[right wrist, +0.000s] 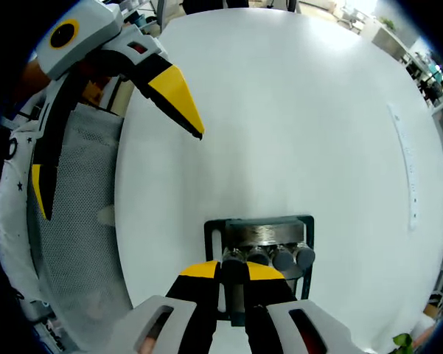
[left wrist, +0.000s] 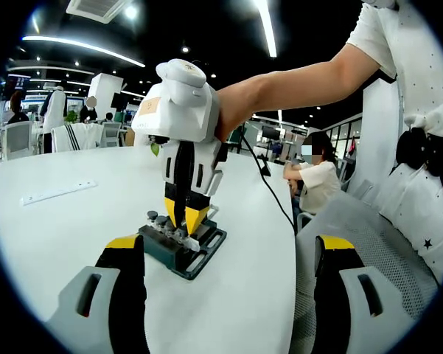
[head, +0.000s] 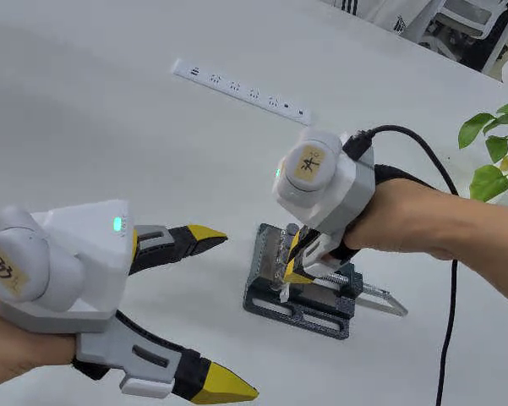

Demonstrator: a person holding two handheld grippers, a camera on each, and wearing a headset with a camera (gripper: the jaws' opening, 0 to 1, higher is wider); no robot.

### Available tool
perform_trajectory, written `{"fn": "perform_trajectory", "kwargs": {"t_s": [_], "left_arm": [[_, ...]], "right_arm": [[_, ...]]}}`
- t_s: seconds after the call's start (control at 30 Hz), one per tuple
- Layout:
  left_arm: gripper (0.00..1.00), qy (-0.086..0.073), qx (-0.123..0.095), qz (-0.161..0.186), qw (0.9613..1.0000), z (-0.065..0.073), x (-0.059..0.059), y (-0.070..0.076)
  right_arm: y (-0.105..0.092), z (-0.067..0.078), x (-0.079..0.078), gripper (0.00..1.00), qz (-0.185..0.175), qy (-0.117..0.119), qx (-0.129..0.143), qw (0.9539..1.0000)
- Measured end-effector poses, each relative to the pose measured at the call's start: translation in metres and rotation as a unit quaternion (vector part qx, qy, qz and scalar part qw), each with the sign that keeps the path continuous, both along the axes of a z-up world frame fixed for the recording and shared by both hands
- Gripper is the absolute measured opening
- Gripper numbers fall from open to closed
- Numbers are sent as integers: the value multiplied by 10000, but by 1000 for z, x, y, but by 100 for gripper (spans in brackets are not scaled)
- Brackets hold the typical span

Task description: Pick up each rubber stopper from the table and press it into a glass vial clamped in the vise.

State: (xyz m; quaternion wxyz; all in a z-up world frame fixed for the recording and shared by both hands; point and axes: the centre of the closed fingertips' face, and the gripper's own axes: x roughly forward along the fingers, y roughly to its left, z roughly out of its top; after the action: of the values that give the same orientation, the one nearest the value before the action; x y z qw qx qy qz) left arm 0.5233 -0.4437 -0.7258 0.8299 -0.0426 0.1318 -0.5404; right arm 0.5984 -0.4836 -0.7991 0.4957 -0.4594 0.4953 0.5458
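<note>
Right claw (head: 294, 272) pinched near-shut, tips straight down on the end vial (right wrist: 236, 257) of the row in the vise (head: 297, 309) for a vertical press, can't tell if a stopper's between them; left claw (head: 237, 315) wide open, parked clear to the left of the vise

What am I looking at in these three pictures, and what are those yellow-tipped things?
A person holds a hand-held gripper in each hand. One picture comes from a headset camera; the two round ones from cameras riding on the grippers. The left hand-held gripper hovers open, holding nothing. The right hand-held gripper, jaws drawn together, points down at a small vise on the white table, where a row of stoppered vials is clamped. A power strip lies farther back.
</note>
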Motion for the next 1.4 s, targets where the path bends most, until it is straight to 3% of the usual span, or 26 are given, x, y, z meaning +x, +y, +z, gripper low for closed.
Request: {"fn": "perform_trajectory", "kwargs": {"t_s": [0.5, 0.77, 0.93, 1.4], "left_arm": [[95, 17, -11, -21, 10000, -1, 0, -2], [93, 46, 10, -31, 10000, -3, -1, -1], [93, 53, 2, -34, 10000, -4, -1, -2], [93, 89, 12, -65, 9999, -5, -1, -3]], "right_arm": [[1, 0, -3, 11, -83, -7, 170, 9998], [-1, 16, 4, 9, -192, -93, 495, 9985], [-8, 19, 3, 7, -216, -116, 572, 9981], [-1, 9, 0, 2, -276, 1, 744, 9968]]}}
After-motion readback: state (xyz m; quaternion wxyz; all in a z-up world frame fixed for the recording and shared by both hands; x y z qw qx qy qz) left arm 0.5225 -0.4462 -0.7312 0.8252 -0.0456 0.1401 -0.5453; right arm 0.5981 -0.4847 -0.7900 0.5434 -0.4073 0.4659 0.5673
